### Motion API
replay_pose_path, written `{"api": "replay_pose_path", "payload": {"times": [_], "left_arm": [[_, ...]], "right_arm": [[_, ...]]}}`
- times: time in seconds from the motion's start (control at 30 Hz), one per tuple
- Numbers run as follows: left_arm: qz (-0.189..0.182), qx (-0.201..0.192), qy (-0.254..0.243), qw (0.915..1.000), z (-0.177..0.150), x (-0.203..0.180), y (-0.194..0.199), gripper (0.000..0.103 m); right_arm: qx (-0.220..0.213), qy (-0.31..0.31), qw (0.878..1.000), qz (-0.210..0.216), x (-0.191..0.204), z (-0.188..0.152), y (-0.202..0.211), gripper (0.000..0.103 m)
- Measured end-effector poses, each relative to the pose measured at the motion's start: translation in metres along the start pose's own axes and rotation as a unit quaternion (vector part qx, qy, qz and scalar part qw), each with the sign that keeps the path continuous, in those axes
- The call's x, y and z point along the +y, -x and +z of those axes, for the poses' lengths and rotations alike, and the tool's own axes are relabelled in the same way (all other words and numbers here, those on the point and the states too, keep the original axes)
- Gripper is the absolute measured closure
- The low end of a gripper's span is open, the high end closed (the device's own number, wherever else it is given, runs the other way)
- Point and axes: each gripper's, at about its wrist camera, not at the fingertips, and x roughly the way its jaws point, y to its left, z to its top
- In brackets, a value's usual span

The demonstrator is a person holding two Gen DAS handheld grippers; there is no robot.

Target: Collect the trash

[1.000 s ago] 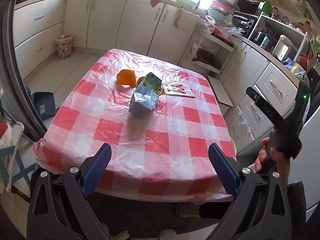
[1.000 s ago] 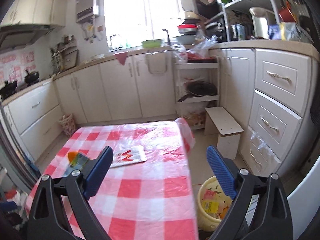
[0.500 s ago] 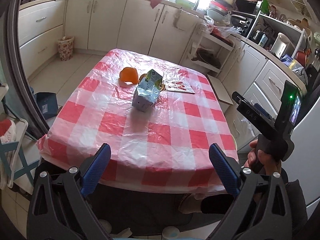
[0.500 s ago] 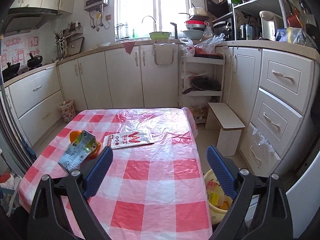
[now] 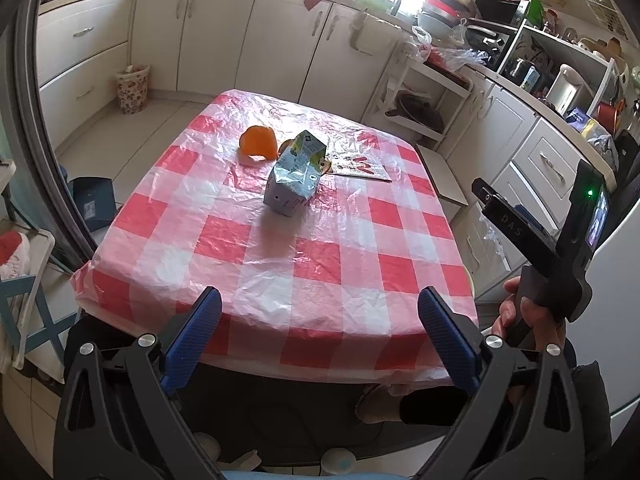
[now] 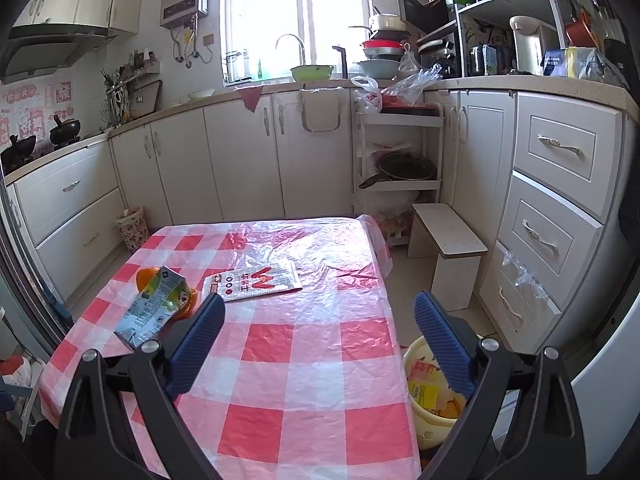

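A crumpled light-blue carton (image 5: 295,178) (image 6: 154,308) lies on the red-and-white checked table (image 5: 280,264) (image 6: 304,360). An orange peel (image 5: 259,143) (image 6: 145,278) sits just behind it, and a flat white wrapper with a red W (image 5: 360,165) (image 6: 252,281) lies to its right. My left gripper (image 5: 320,320) hangs open over the table's near edge, empty. My right gripper (image 6: 318,328) is open and empty too, above the table's right side. A yellow bin (image 6: 430,396) with scraps stands on the floor to the right of the table.
White cabinets (image 6: 240,160) line the far and right walls. A small white stool (image 6: 448,248) stands beyond the table's right corner, a patterned basket (image 5: 133,88) sits by the left cabinets. A hand (image 5: 520,316) grips the other tool at the right.
Both grippers have pulled back and risen. The right view has tilted down, so the carton, peel and more of the table now show. Nothing on the table has moved.
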Motion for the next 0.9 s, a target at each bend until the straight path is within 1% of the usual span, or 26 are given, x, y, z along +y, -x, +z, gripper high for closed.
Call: {"api": "replay_pose_path", "payload": {"times": [0.9], "left_arm": [[0.001, 0.013, 0.007, 0.9999, -0.0037, 0.0021, -0.0046, 0.008]], "right_arm": [[0.003, 0.002, 1.000, -0.001, -0.0006, -0.0001, 0.0008, 0.011]]}}
